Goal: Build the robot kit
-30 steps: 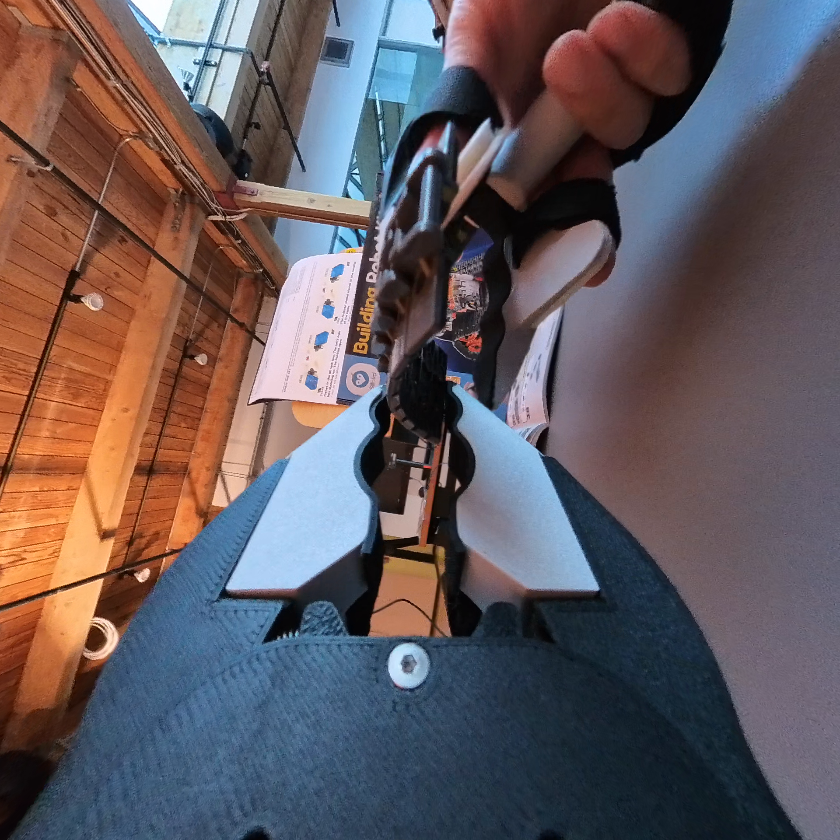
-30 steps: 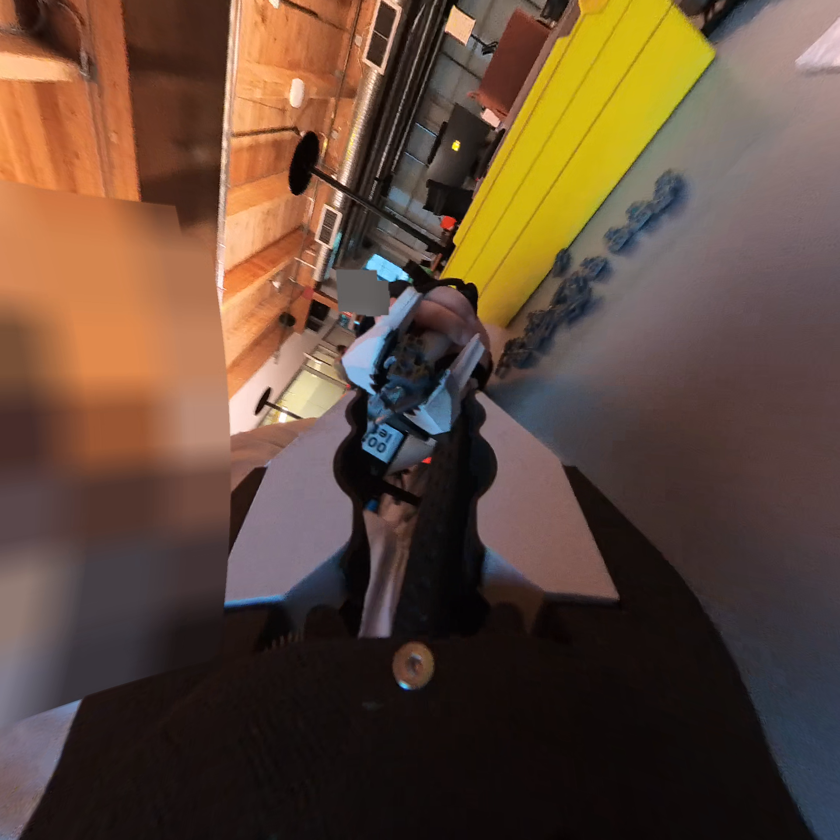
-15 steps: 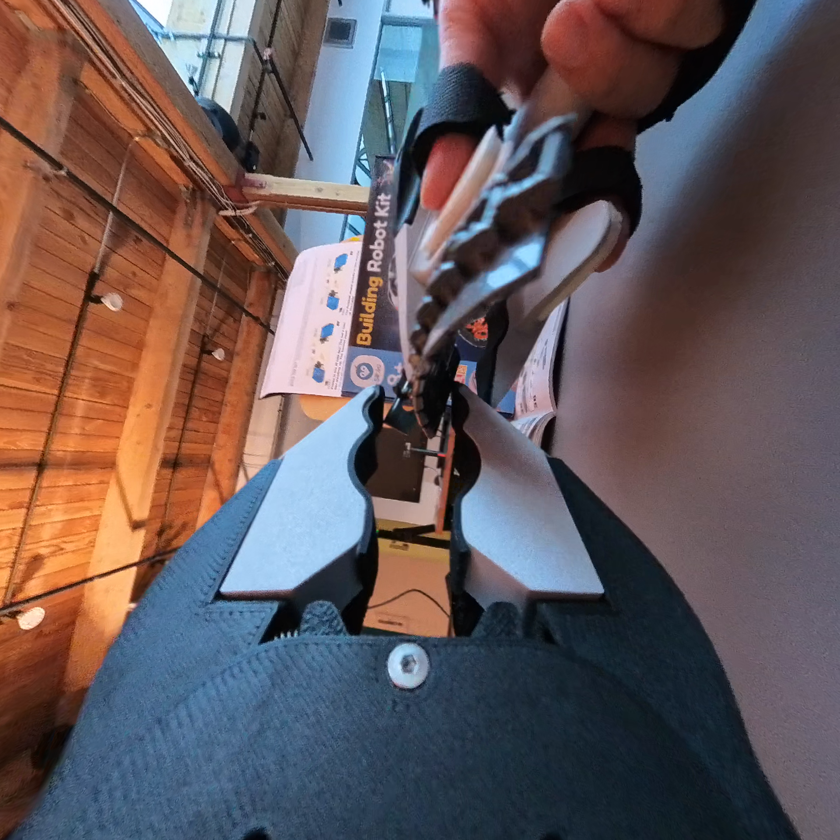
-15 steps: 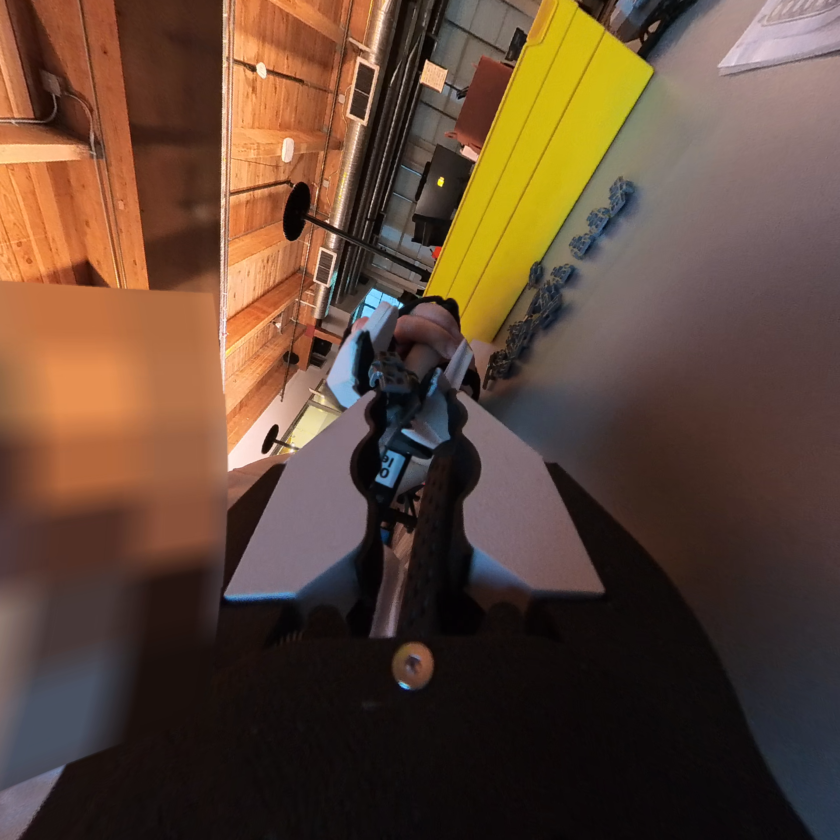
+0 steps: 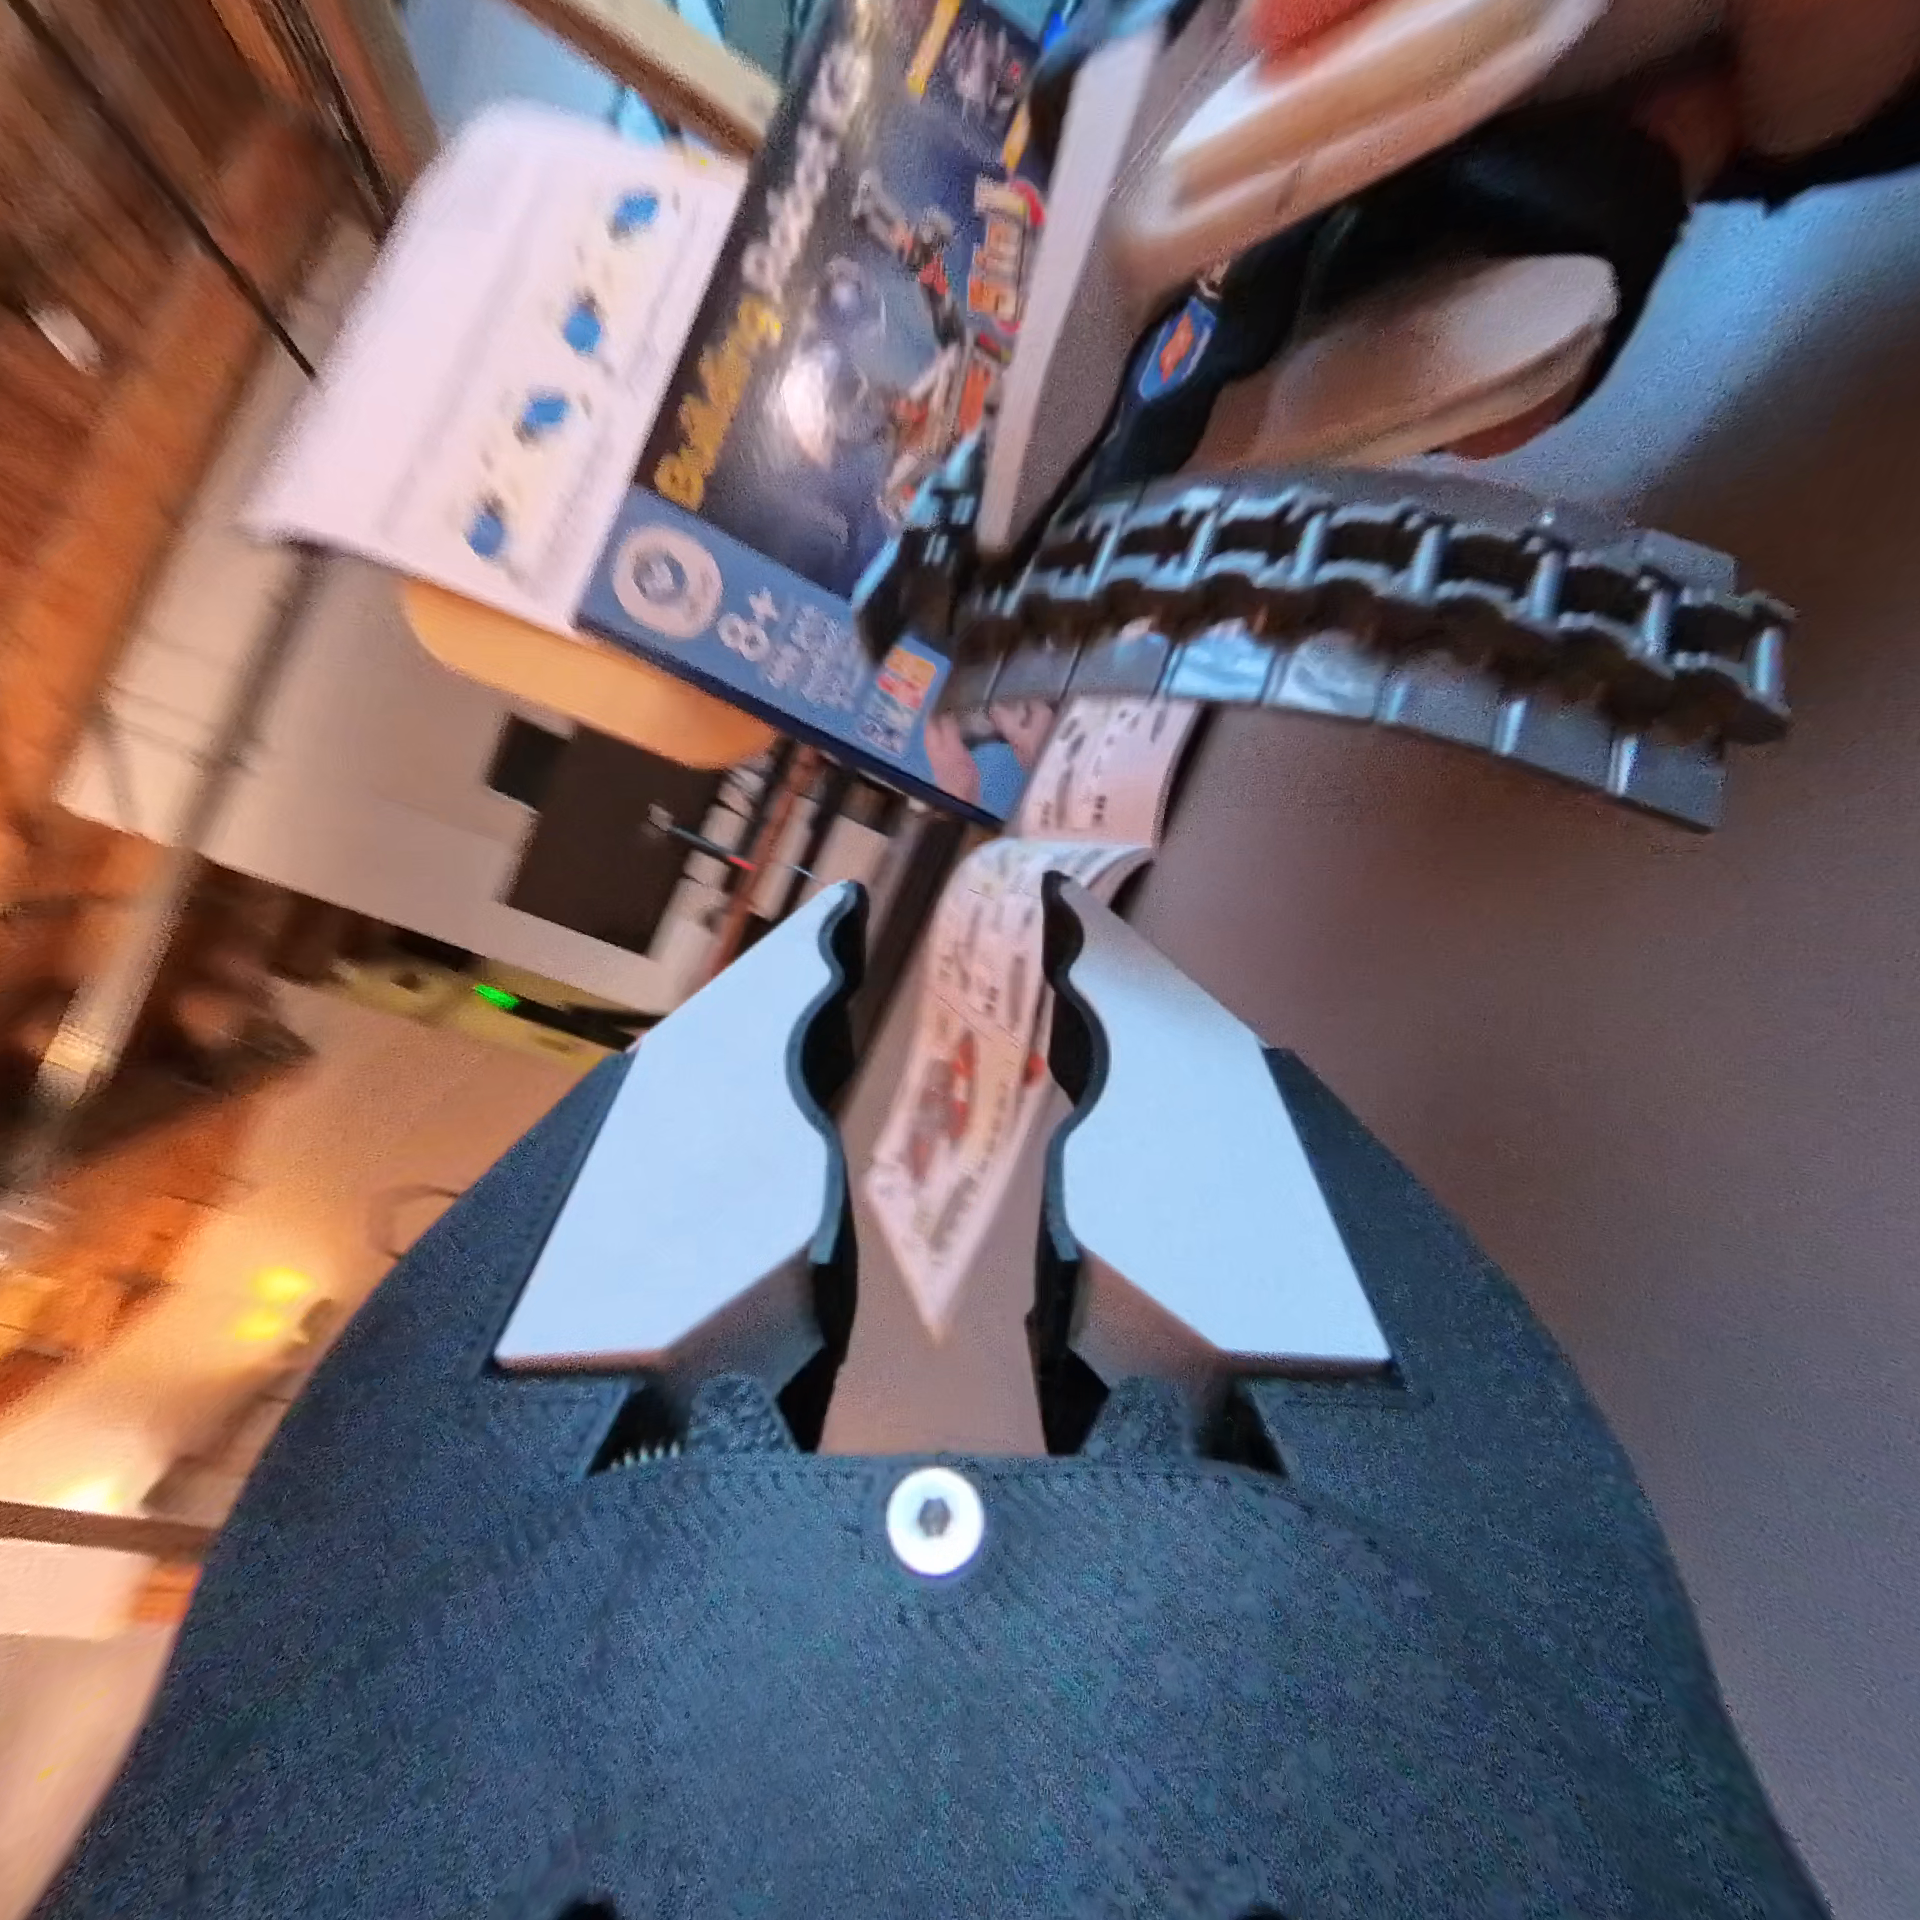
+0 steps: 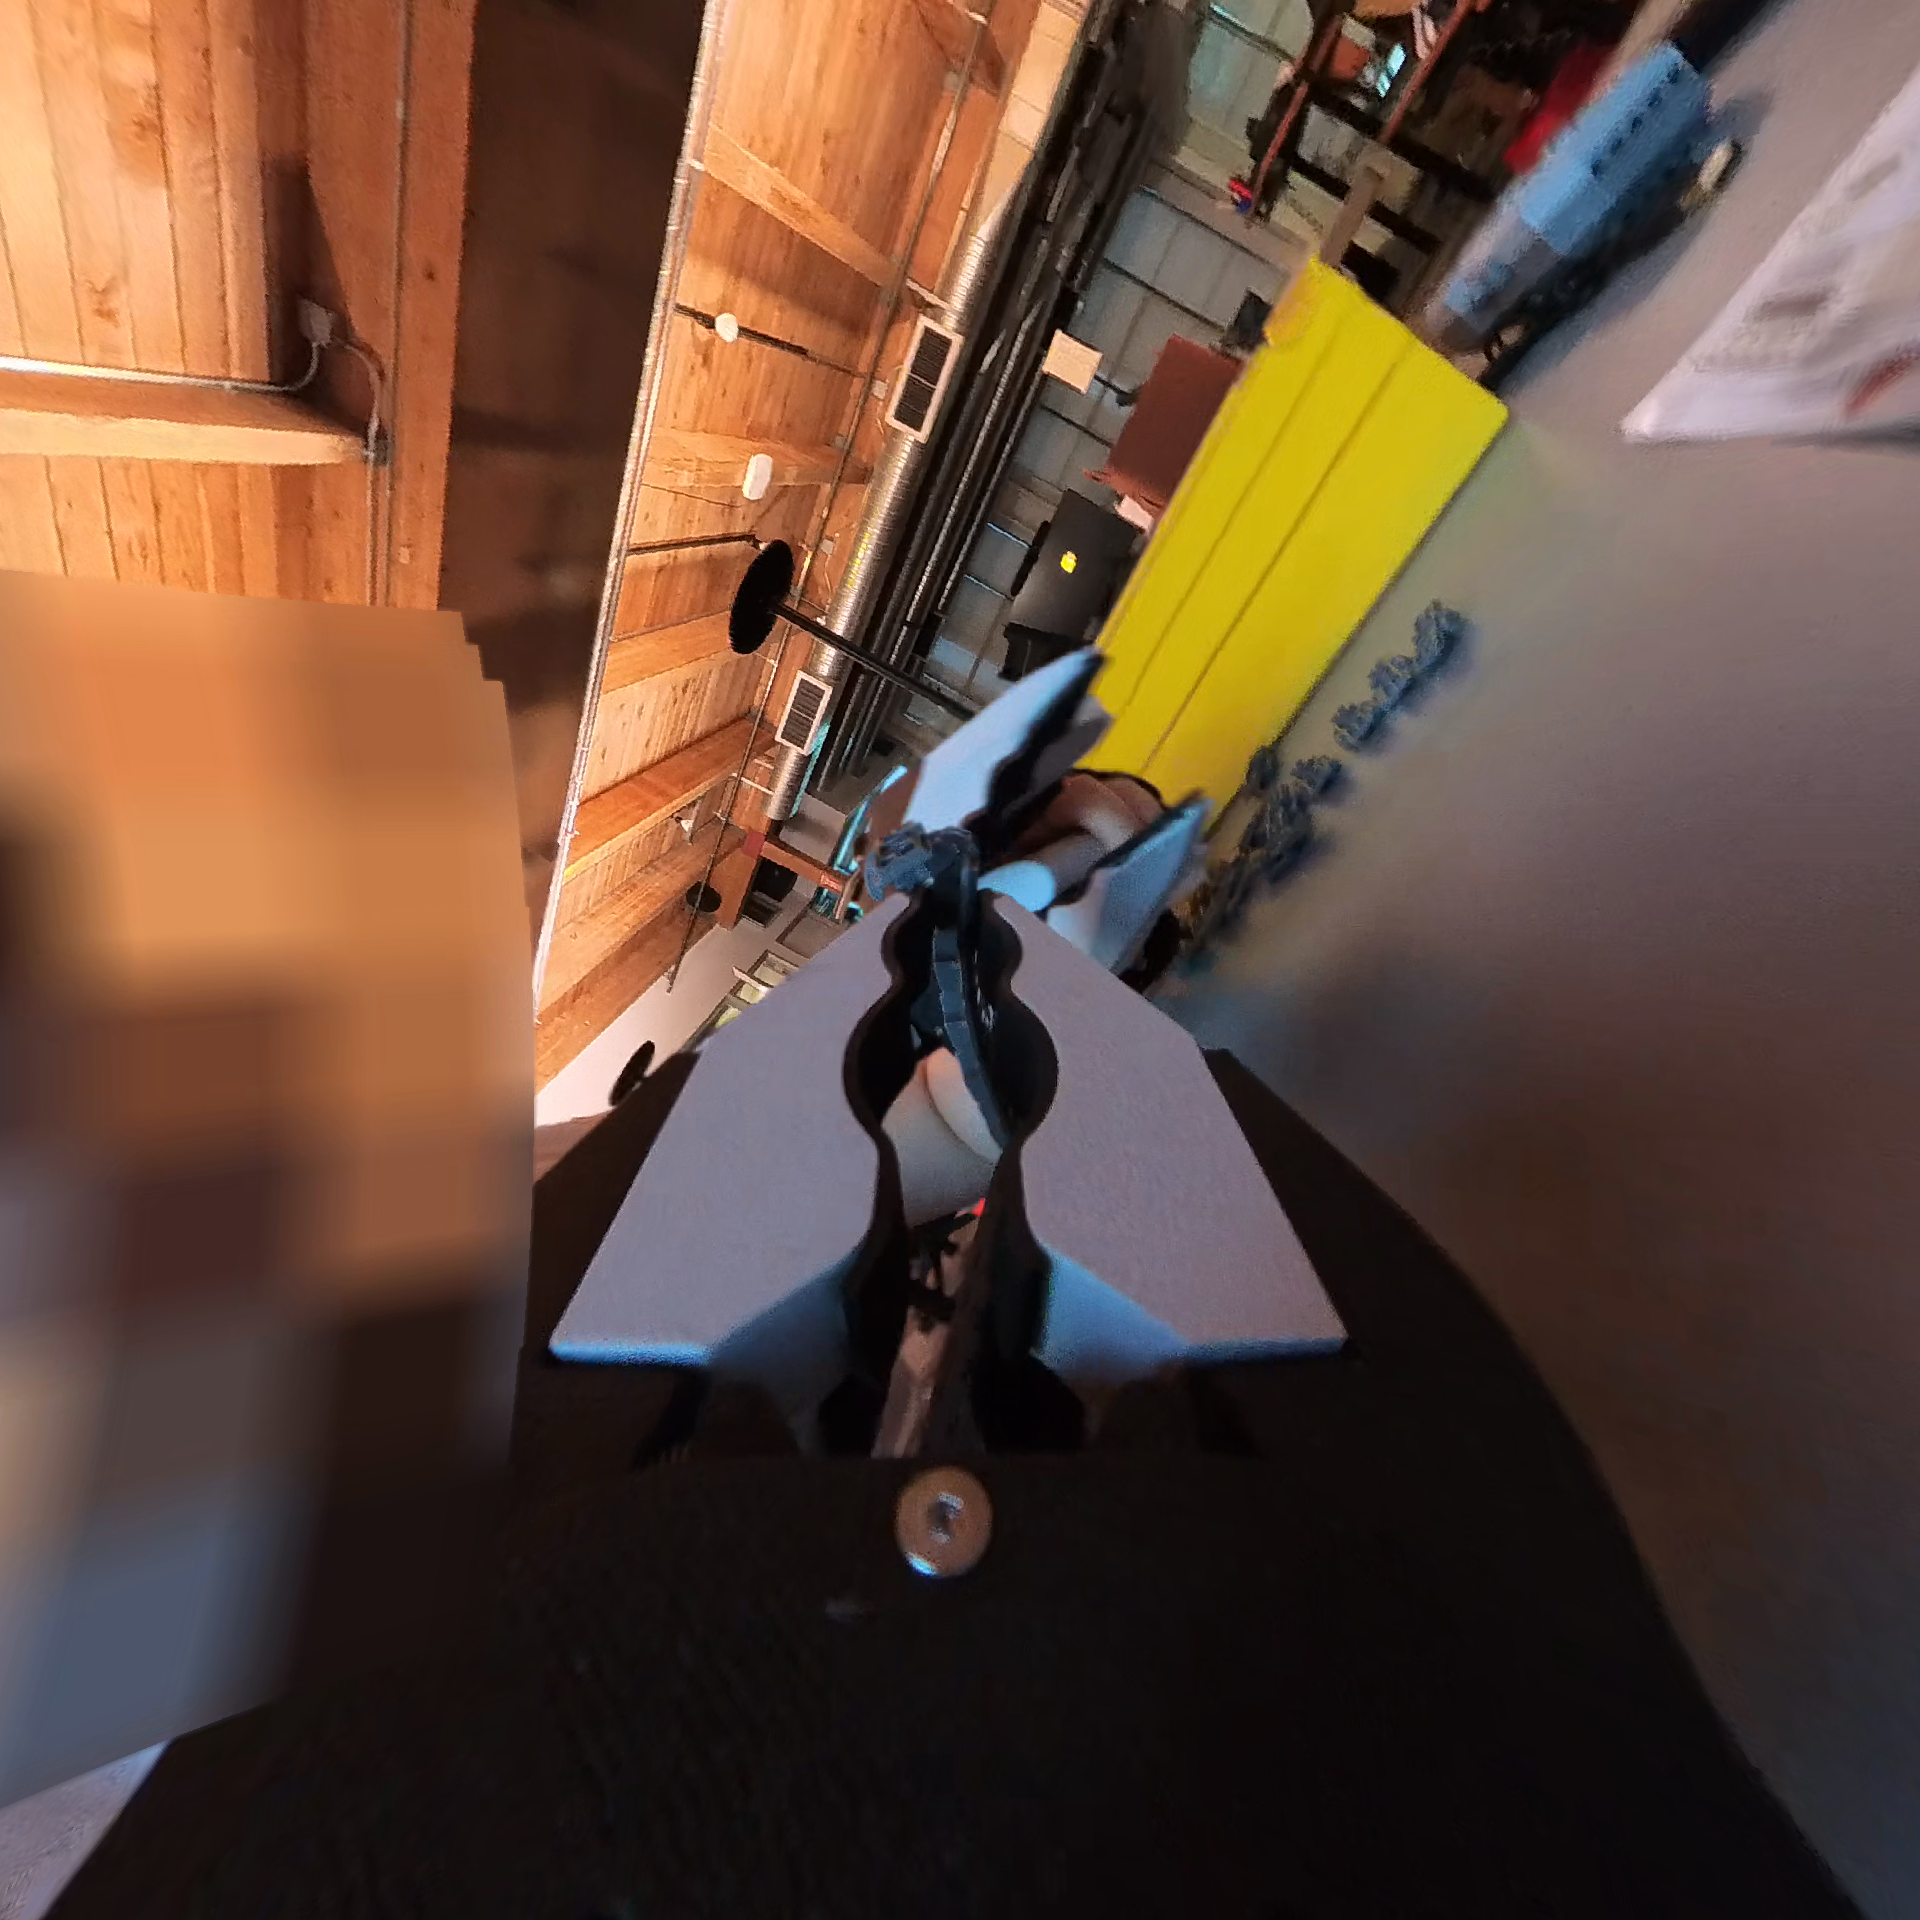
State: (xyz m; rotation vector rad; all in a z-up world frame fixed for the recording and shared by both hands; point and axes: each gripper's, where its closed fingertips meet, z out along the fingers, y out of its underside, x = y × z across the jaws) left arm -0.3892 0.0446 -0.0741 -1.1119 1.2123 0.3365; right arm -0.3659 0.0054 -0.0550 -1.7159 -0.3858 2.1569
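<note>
A dark grey chain of track links [image 5: 1351,623] hangs crosswise above and ahead of my left gripper [image 5: 948,894]. The left gripper is open with nothing between its fingers. In the left wrist view the right gripper's white fingers [image 5: 1455,353] and a gloved hand [image 5: 1766,83] hold the chain's upper end. In the right wrist view my right gripper [image 6: 951,914] is shut on the track chain [image 6: 961,997], which runs back between its fingers. The left gripper [image 6: 1070,810] shows just beyond, apart from the chain's end.
A blue kit box [image 5: 831,364], a white instruction sheet [image 5: 499,343] and an open booklet [image 5: 987,1039] stand past the left gripper on the grey table [image 5: 1507,1247]. Several loose track pieces [image 6: 1351,748] lie before a yellow cabinet [image 6: 1278,582]. A second booklet [image 6: 1818,281] lies farther off. The left gripper's tips are roughly 5 cm from the right gripper's. My left tips are roughly 25 cm from the yellow cabinet [image 6: 1278,582].
The left gripper has let go of the track chain and pulled back and down. The chain now hangs from the right gripper alone, swung crosswise above the left fingers.
</note>
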